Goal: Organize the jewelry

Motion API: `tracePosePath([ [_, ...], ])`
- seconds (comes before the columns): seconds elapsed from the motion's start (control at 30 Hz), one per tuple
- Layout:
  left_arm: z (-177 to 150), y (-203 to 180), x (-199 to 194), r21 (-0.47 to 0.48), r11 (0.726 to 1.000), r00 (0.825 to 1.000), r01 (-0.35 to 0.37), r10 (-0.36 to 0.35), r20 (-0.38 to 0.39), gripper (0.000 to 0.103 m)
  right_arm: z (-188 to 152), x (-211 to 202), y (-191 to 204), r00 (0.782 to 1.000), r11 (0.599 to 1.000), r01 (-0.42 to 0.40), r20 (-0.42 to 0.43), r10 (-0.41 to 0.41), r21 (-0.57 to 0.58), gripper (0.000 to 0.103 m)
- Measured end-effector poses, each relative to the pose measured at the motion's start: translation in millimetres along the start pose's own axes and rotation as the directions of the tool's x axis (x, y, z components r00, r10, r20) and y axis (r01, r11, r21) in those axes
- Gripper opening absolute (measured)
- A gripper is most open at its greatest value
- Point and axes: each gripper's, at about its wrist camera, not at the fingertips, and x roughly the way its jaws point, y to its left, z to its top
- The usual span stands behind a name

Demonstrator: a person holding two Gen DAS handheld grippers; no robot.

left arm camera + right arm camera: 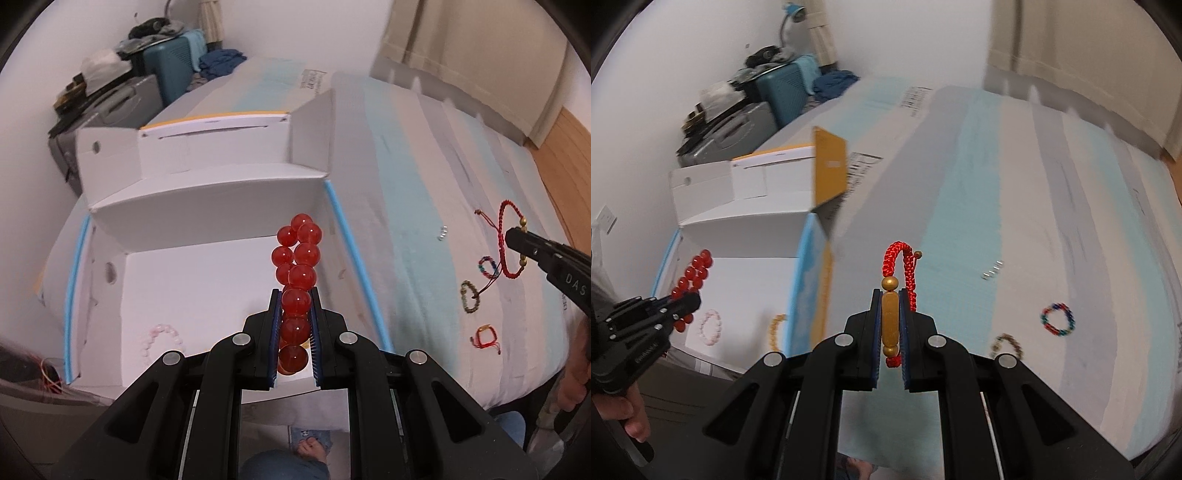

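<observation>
A: At far left the left gripper [295,325] is clamped on a red bead bracelet [297,258], held over the open white box [207,288]. A pink bracelet [160,338] lies inside.

B: The right wrist view adds an amber bracelet [775,330] in the box. Further right, the right gripper [891,325] has its jaws closed on the gold bar of a red cord bracelet [899,258], above the bed [960,221].

A: My view alone shows a small red bracelet [487,335] on the bed.
</observation>
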Motion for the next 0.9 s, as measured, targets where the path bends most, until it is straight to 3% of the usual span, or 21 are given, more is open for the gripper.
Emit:
tracePosePath([
  [0.43,-12,70,10,-0.066,0.997,0.999,-0.040,0.038,-0.035,0.013,9,28,99,0.993,0.987,-0.120,-0.021,0.119,-0.110,0.008],
  [0.7,-21,101,33,-0.098,0.994,0.996,-0.048,0.040,-0.082,0.012,3,67,145,0.984,0.976,-0.161,-0.102,0.147,-0.149,0.008],
  [0.9,-34,122,56,-0.118,0.991,0.991,-0.061,0.046,-0.123,0.012,-9,105,157,0.972,0.976,-0.161,-0.194,0.132,-0.144,0.008],
])
